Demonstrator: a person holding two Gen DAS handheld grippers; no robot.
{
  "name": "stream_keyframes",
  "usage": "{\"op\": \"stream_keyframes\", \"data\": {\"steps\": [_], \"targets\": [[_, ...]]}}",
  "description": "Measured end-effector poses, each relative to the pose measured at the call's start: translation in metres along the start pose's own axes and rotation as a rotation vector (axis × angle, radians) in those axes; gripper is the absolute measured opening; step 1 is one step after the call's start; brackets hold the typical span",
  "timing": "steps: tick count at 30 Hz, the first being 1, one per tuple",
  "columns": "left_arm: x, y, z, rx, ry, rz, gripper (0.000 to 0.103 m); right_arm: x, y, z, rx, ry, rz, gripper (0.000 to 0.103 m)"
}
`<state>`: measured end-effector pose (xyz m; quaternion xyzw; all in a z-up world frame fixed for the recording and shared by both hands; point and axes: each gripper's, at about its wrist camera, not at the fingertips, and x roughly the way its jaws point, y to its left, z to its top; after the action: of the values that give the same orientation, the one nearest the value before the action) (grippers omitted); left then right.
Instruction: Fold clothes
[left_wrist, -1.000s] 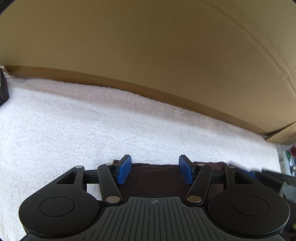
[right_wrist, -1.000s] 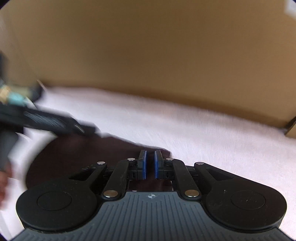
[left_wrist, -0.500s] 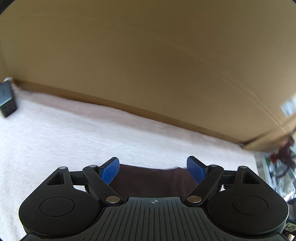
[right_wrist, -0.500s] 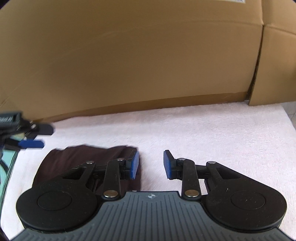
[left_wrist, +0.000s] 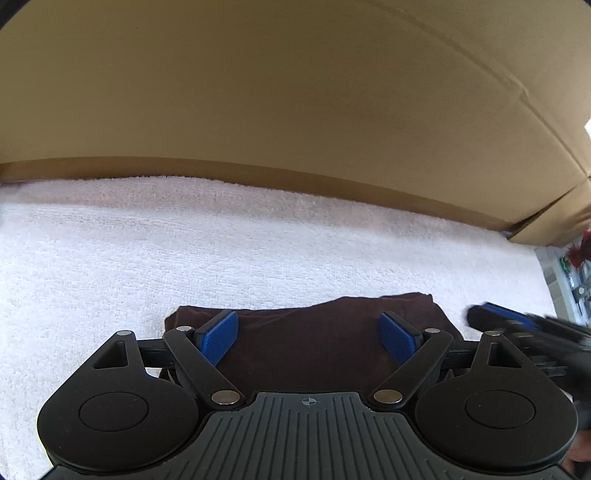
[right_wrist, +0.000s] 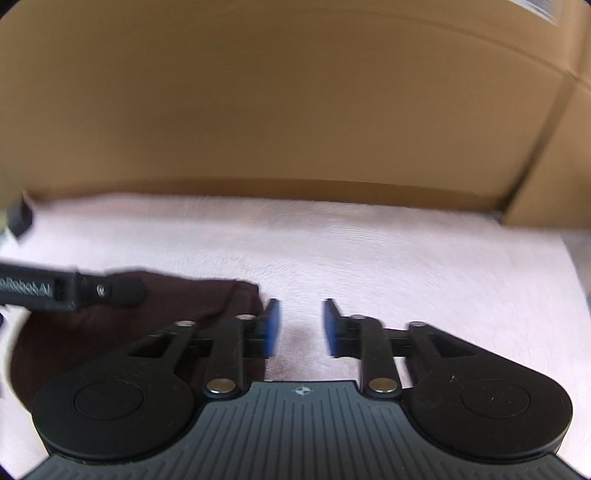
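Observation:
A dark brown folded garment (left_wrist: 306, 332) lies on the white towel (left_wrist: 184, 258). My left gripper (left_wrist: 308, 338) is wide open above it, its blue pads (left_wrist: 216, 339) spread over the cloth, holding nothing. In the right wrist view the garment (right_wrist: 177, 310) lies at lower left. My right gripper (right_wrist: 301, 328) is open and empty over bare towel (right_wrist: 406, 258) just right of the garment's edge. The left gripper's finger (right_wrist: 74, 290) shows over the garment there. The right gripper (left_wrist: 517, 325) shows blurred at the right edge of the left wrist view.
A cardboard wall (left_wrist: 295, 110) stands along the far edge of the towel, with a corner seam (right_wrist: 517, 184) at the right. Clutter (left_wrist: 576, 269) shows beyond the towel's right edge. A dark object (right_wrist: 16, 218) sits at the far left.
The right gripper opened, let go of the garment and moved off its right edge. The left gripper opened wider and stays over the garment.

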<state>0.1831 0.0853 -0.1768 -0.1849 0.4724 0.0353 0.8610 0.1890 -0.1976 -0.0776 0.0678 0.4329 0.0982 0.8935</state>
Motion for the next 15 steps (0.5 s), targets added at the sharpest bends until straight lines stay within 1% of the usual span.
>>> {"op": "stream_keyframes", "data": {"steps": [1, 2, 4, 6, 8, 10, 12, 15], "targets": [[0.000, 0.000, 0.000, -0.005, -0.002, 0.001, 0.088, -0.005, -0.009, 0.001, 0.050, 0.001, 0.032, 0.010], [0.000, 0.001, 0.000, -0.010, -0.003, 0.001, 0.089, -0.008, -0.015, 0.001, 0.096, 0.010, 0.080, 0.007], [0.002, -0.001, 0.000, -0.008, 0.001, 0.003, 0.090, -0.007, -0.023, 0.002, 0.178, 0.032, 0.159, 0.007], [0.003, -0.001, 0.001, -0.005, 0.005, 0.002, 0.091, 0.002, -0.023, 0.003, 0.222, 0.066, 0.216, 0.007], [0.003, 0.001, 0.000, -0.009, 0.007, -0.004, 0.091, 0.011, -0.020, 0.003, 0.228, 0.092, 0.229, 0.010], [0.004, 0.002, 0.001, -0.008, 0.009, -0.007, 0.091, 0.017, -0.017, 0.003, 0.216, 0.116, 0.234, 0.010], [0.005, 0.002, 0.001, -0.006, 0.009, -0.006, 0.091, 0.022, -0.016, 0.002, 0.219, 0.122, 0.239, 0.010], [0.005, 0.004, 0.002, -0.010, 0.010, -0.010, 0.091, 0.017, -0.019, 0.001, 0.222, 0.117, 0.239, 0.010]]}}
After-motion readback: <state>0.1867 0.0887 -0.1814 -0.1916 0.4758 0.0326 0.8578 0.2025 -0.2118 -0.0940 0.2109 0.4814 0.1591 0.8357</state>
